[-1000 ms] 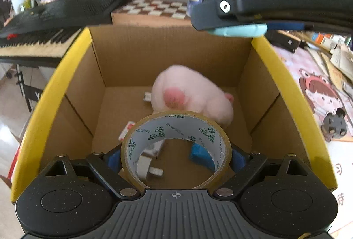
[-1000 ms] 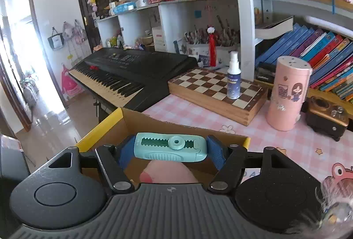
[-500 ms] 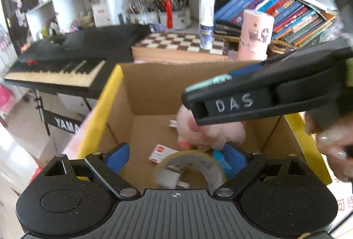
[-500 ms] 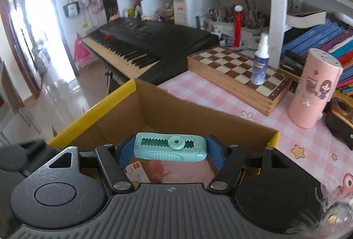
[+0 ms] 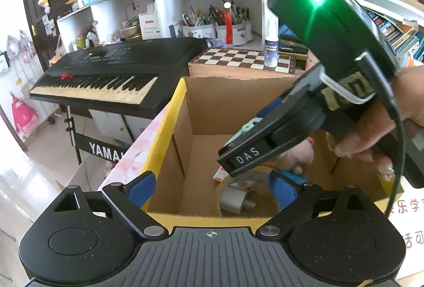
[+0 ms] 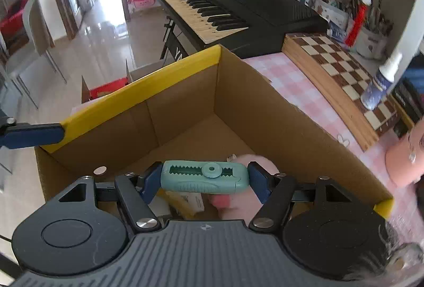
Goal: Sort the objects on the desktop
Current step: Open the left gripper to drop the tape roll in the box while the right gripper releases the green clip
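Observation:
A cardboard box with yellow rims (image 5: 169,127) (image 6: 137,85) stands on the pink desk. Inside lie a tape roll (image 5: 225,185), a white plug (image 5: 234,200), a pink plush toy (image 5: 299,154) (image 6: 238,200) and small items. My left gripper (image 5: 209,188) is open and empty, just above the box's near rim. My right gripper (image 6: 205,177) is shut on a teal utility knife (image 6: 205,177) and holds it over the box; it also shows in the left wrist view (image 5: 246,151), tilted down into the box.
A black keyboard (image 5: 111,74) stands left of the desk. A chessboard (image 5: 238,61) with a spray bottle (image 5: 271,48) lies behind the box. A pink canister (image 6: 405,162) stands at the right. Shelves with pen cups and books line the back.
My left gripper opened and let the tape roll drop into the box, then pulled back and up. My right gripper moved over the box with the knife and tilted down.

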The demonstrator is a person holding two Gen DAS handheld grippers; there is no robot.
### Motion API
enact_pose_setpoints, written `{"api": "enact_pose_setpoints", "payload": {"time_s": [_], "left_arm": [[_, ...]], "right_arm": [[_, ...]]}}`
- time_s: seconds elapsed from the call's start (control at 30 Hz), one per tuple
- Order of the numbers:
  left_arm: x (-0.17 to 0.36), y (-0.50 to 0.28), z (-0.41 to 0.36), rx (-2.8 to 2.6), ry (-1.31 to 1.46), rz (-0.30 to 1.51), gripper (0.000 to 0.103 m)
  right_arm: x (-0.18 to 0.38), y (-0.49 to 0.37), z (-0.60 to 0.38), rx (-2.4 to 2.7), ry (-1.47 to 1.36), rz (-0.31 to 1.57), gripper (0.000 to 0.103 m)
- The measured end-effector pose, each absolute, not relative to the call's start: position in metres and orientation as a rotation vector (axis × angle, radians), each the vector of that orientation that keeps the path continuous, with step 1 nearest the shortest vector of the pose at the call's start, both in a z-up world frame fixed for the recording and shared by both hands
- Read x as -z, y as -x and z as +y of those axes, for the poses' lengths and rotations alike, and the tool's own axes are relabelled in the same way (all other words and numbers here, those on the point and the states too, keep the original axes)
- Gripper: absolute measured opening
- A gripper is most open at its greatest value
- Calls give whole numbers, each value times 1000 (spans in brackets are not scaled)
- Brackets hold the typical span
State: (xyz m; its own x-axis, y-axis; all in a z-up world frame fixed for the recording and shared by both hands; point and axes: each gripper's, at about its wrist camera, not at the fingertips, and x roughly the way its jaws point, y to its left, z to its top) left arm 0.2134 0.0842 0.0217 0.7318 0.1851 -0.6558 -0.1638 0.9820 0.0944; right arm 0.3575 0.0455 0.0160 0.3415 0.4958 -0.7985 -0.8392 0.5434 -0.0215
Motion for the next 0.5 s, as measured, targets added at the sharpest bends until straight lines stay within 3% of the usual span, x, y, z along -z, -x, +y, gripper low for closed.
{"api": "enact_pose_setpoints", "payload": {"time_s": [0.07, 0.2, 0.5], "left_arm": [[-22, -212, 86, -198, -30, 722, 94], [-26, -204, 89, -196, -18, 696, 94], [-44, -178, 94, -175, -1, 593, 94]], "right_arm": [[-14, -356, 51, -908, 499, 827, 68], [-15, -355, 51, -875, 491, 803, 82], [-50, -325, 5, -734, 288, 683, 83]]}}
